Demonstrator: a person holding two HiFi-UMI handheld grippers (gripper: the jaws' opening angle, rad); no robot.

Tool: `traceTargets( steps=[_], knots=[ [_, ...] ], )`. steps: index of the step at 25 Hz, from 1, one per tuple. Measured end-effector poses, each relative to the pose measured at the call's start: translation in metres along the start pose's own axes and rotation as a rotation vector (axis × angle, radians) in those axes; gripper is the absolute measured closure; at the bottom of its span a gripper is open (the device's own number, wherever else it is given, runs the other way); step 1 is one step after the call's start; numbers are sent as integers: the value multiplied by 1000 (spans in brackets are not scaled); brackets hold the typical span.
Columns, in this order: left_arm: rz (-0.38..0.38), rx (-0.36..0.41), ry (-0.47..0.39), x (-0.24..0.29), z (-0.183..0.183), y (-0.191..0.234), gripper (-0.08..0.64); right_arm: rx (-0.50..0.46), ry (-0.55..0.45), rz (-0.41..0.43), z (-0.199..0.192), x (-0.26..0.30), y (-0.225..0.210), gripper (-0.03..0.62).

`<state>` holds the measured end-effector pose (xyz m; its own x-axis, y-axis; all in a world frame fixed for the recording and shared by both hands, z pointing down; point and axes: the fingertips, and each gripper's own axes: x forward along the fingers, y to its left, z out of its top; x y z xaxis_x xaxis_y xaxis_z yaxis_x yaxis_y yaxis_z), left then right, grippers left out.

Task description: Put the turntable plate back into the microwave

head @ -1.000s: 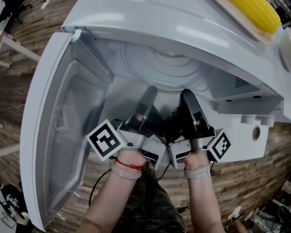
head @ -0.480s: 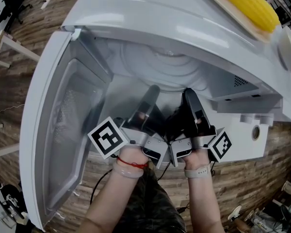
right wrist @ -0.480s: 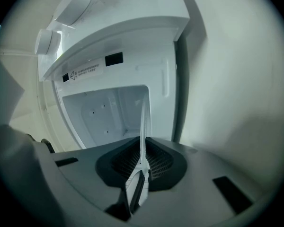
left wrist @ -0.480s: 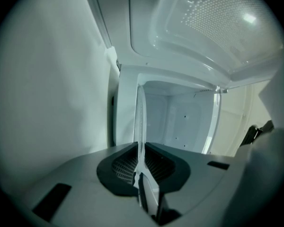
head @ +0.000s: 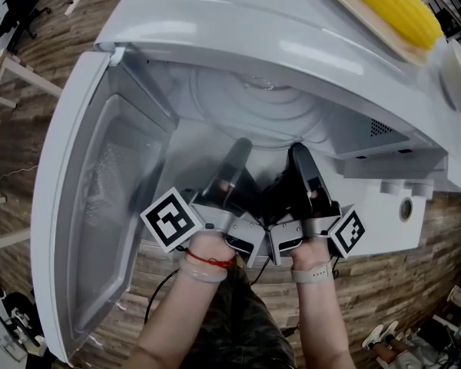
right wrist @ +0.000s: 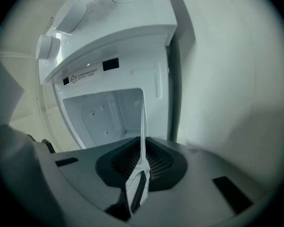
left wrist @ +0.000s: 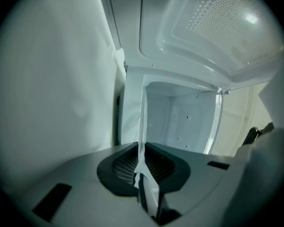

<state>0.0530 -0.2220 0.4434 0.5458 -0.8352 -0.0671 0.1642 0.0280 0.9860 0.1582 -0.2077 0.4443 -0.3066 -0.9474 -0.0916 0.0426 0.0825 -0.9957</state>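
Note:
The clear glass turntable plate (head: 257, 102) with moulded rings sits inside the mouth of the white microwave (head: 292, 29). My left gripper (head: 240, 146) and right gripper (head: 298, 151) reach in side by side, each shut on the plate's near rim. In the left gripper view the plate (left wrist: 143, 122) shows edge-on as a thin pale line pinched in the left gripper (left wrist: 143, 174), with the white cavity (left wrist: 184, 122) behind. The right gripper view has the same thin plate edge (right wrist: 143, 122) clamped in the right gripper (right wrist: 142, 167), facing the cavity (right wrist: 104, 115).
The microwave door (head: 100, 198) hangs open at the left, its mesh window (left wrist: 222, 22) above the left gripper. The control panel with knobs (head: 403, 206) is at the right. A corn cob (head: 392, 6) lies on a board on top. Wooden floor surrounds.
Both grippers and the plate have barely shifted; the left hand's marker cube has slid slightly right and down.

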Motion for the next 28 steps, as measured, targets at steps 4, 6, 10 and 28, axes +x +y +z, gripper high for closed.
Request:
traceTargets(
  steps=[4, 6, 10, 28],
  knots=[
    [1, 6, 2, -2, -1, -1, 522, -3, 2, 7, -2, 0, 2, 543],
    [3, 17, 6, -3, -2, -1, 522, -15, 10, 5, -3, -1, 2, 543],
    [8, 43, 23, -6, -6, 0, 522, -29, 25, 1, -6, -4, 2, 543],
    [-6, 165, 112, -30, -36, -2, 548, -355, 121, -78, -23, -22, 20, 571]
  ],
)
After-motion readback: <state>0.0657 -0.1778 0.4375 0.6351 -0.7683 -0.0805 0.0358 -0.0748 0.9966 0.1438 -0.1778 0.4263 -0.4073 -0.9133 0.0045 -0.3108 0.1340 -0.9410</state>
